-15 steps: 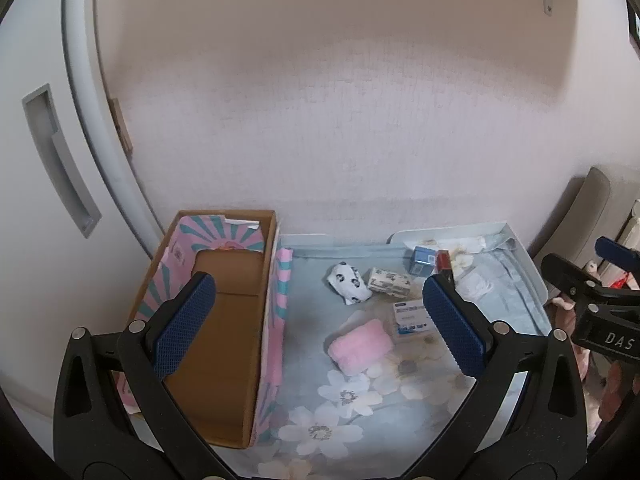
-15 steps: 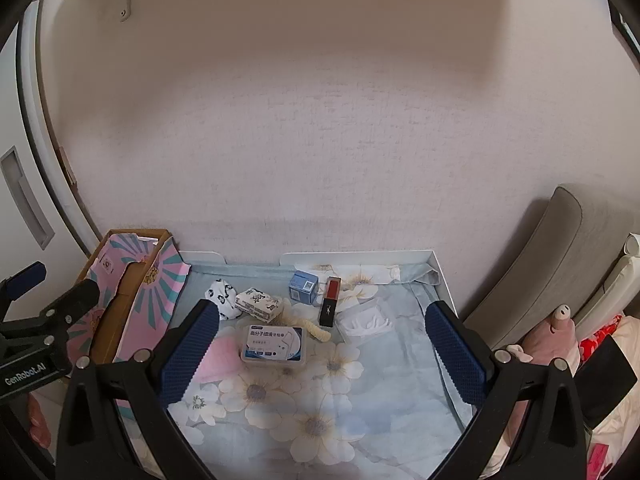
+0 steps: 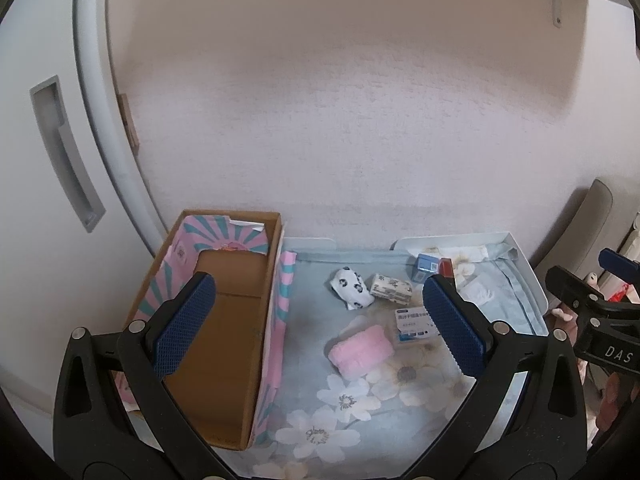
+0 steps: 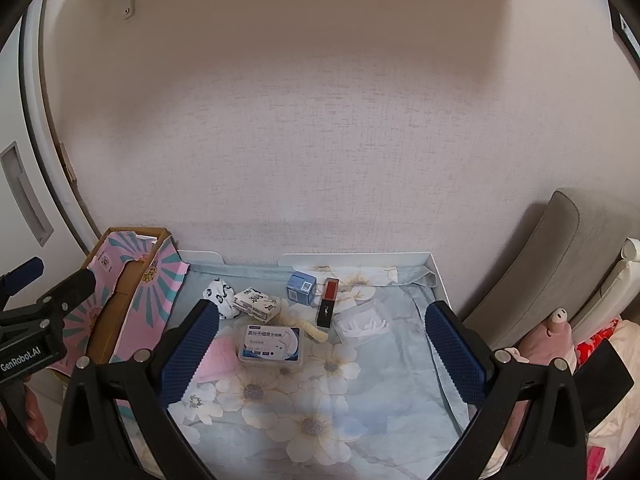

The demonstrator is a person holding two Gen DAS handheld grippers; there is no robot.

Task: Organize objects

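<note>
"GenRobot.AI" on left tool (image 4: 28, 354).

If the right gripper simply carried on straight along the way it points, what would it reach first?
Probably the floss-pick box, lying between the open right gripper fingers' line on the floral cloth; depth is uncertain.

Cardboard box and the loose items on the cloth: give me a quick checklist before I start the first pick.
1. Left gripper open, nothing held: ok.
2. Right gripper open, nothing held: ok.
3. Cardboard box open-topped, inside looks bare: ok.
4. Pink pad lying free on the cloth, nothing on top of it: ok.
5. Floss box clear of the lipstick: ok.
6. Panda bundle separate from the printed pack: cannot tell, they sit very close.
</note>
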